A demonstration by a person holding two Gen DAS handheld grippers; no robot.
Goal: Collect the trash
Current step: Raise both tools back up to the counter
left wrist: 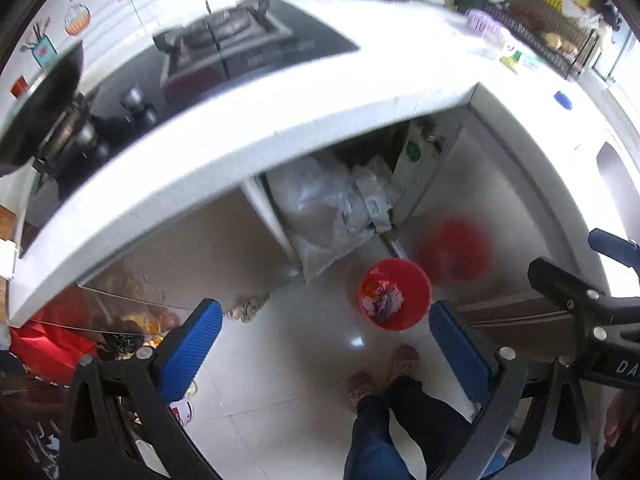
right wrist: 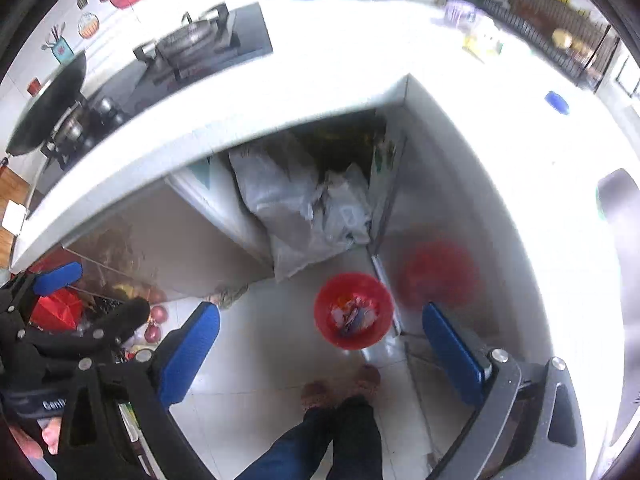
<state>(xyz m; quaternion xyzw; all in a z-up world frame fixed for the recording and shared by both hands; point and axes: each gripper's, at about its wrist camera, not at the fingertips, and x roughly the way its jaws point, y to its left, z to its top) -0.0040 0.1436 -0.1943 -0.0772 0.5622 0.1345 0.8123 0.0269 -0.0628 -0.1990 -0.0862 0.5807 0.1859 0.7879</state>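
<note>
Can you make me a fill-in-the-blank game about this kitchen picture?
1. The bin on the floor is coloured ____.
2. Inside the bin lies crumpled ____.
3. The jaws of the right hand-held gripper stand ____, with nothing between them.
4. The black wok sits on the ____.

Missing words: red; trash; open; stove

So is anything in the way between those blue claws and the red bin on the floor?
Nothing visible. Both the left gripper and right gripper hang open and empty above the red bin, with only bare floor tiles and the person's slippers nearby.
</note>
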